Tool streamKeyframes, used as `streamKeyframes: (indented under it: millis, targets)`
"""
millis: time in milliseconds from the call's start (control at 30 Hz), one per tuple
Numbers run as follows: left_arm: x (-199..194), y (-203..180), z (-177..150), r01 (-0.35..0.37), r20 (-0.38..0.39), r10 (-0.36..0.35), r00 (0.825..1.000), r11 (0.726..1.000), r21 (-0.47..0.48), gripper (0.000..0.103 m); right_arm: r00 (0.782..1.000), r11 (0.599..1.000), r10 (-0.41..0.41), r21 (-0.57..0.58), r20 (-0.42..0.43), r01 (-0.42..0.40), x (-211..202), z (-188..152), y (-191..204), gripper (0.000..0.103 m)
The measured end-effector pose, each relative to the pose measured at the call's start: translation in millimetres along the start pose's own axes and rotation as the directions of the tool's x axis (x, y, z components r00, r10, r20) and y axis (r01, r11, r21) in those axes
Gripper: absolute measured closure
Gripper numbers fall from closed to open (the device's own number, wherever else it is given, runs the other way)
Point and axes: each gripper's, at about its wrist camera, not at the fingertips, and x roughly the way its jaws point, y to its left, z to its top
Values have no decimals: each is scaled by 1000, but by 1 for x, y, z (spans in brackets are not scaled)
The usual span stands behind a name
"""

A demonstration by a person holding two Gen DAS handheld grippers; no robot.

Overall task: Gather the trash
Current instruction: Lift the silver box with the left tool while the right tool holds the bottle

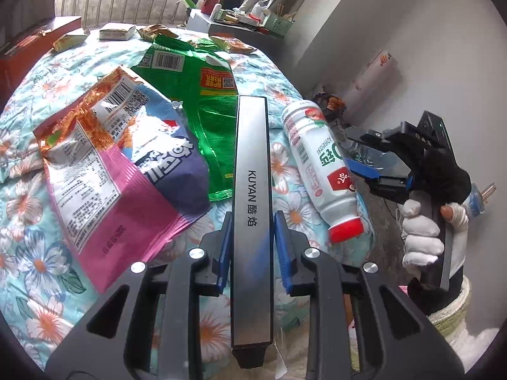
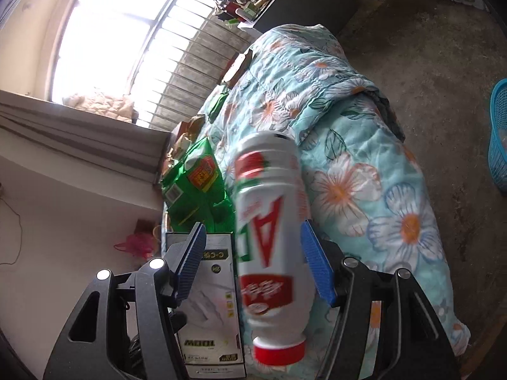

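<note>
The left gripper was clamped on a flat box, which lay lengthwise between its pads above the quilt. The right gripper stood apart around a white bottle, cap toward the camera; whether its pads pressed it I could not tell.

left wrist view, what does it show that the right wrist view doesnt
Only the left wrist view: a pink and blue snack bag on the bed, the left gripper shut on a silver box, and the gloved hand carrying the right gripper.
Only the right wrist view: a blue basket on the floor, and the right gripper's open jaws either side of the bottle.
Both: the white bottle with a red cap, the green bag and the floral quilt.
</note>
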Motion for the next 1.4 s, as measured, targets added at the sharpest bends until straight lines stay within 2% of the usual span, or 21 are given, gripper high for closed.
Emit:
streamKeyframes:
  millis: [67,100,167,300,367,467,533,667,767,833,967,1100,1233,1400]
  targets:
    - [-4,1,-6,-16,4,16,1000,1000,23,74,999,999,-43,-11,3,43,7,0,6,42]
    - [-6,2,-9,-17,3,17,1000,999,31,66,998,998,-53,-26,15,54,8,-2,10,42]
    - [-12,7,-16,-15,21,15,1000,999,37,57,997,997,-63,-51,33,65,5,-9,16,42]
    - [-36,16,-24,5,101,-13,995,997,75,51,996,992,-70,-105,60,76,-10,-25,30,41]
    - [-47,25,-24,40,126,-48,991,997,66,50,996,989,-63,-132,66,72,-18,-34,36,41]
    - [-57,43,-24,86,127,-90,988,996,37,50,997,985,-47,-163,55,56,-25,-50,44,41]
    - [-57,55,-27,107,89,-109,990,994,24,50,999,986,-32,-161,41,38,-26,-61,43,41]
    - [-43,84,-36,166,11,-166,986,981,-102,51,999,988,-46,-149,9,47,-21,-75,40,41]
    - [-36,110,-40,211,-7,-217,976,952,-222,52,998,988,-55,-145,-3,55,-19,-78,40,41]
    - [-35,122,-42,237,-13,-250,968,934,-266,52,998,988,-58,-143,-1,57,-20,-77,41,41]
    - [-37,133,-38,201,19,-203,979,940,-277,52,998,987,-55,-150,1,55,-19,-75,46,41]
    - [-31,143,-23,190,47,-185,982,937,-293,52,998,988,-59,-144,-8,57,-12,-75,48,41]
    - [-27,148,0,122,76,-107,991,962,-243,52,998,987,-70,-143,-3,69,-13,-75,50,41]
    - [-31,152,15,114,102,-91,991,963,-246,50,997,988,-69,-140,22,71,-20,-75,50,41]
